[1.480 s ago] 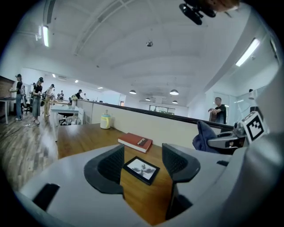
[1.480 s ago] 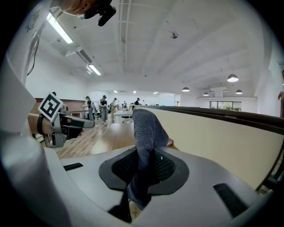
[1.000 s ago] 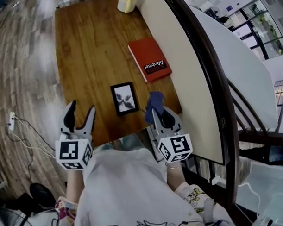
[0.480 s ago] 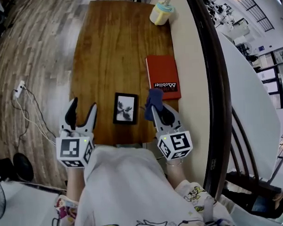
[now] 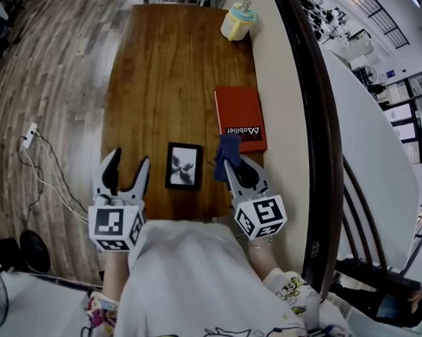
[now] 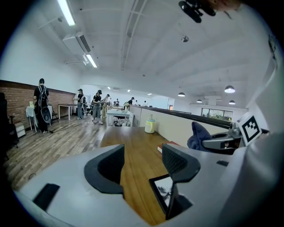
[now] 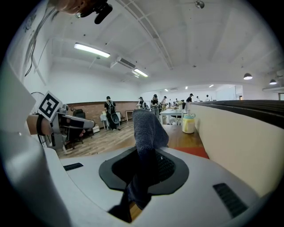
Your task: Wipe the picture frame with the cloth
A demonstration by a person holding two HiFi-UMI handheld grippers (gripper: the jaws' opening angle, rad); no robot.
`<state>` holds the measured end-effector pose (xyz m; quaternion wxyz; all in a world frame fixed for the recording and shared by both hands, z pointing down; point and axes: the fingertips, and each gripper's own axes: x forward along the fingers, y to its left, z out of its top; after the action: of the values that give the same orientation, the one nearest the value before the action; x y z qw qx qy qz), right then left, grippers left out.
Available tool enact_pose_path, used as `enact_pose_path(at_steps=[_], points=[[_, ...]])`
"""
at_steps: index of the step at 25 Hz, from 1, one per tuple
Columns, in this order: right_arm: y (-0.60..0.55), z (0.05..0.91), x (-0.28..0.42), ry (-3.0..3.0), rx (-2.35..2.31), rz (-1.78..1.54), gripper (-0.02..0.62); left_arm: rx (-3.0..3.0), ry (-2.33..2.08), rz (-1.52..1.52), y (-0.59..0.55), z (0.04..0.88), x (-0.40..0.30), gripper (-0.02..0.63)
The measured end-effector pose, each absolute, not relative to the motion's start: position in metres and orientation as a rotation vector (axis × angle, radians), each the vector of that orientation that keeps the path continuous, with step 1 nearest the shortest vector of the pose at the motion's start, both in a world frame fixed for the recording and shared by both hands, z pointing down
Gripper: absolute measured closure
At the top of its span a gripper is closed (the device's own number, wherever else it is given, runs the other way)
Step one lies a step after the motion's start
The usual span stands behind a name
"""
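Observation:
A small black picture frame (image 5: 183, 166) lies flat on the wooden table (image 5: 166, 83), near its front edge; the left gripper view shows the picture frame (image 6: 165, 195) low at the right jaw. My left gripper (image 5: 126, 173) hangs open over the table's front left corner, left of the frame, nothing between its jaws. My right gripper (image 5: 233, 163) is shut on a dark blue cloth (image 5: 228, 151), right of the frame. In the right gripper view the cloth (image 7: 146, 133) sticks up from the shut jaws.
A red book (image 5: 240, 120) lies just beyond the right gripper, against the beige partition wall (image 5: 282, 113). A yellow lidded jar (image 5: 235, 22) stands at the table's far right. A power strip with cables (image 5: 28, 139) lies on the floor at the left. People stand far off in the office.
The head view swung from tilted to square with the table, then settled. Both grippers hold about the same places beside the frame; the cloth stays in the right gripper.

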<state>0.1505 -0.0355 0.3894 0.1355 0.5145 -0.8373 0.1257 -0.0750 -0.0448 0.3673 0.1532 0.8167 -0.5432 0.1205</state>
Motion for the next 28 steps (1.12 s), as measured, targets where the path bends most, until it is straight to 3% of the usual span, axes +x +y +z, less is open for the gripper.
enact_pose_path(at_steps=[28], points=[[-0.041, 0.426, 0.146, -2.282, 1.49, 0.45, 0.537, 2.344, -1.232, 0.505, -0.055, 0.438, -0.044, 0.365]])
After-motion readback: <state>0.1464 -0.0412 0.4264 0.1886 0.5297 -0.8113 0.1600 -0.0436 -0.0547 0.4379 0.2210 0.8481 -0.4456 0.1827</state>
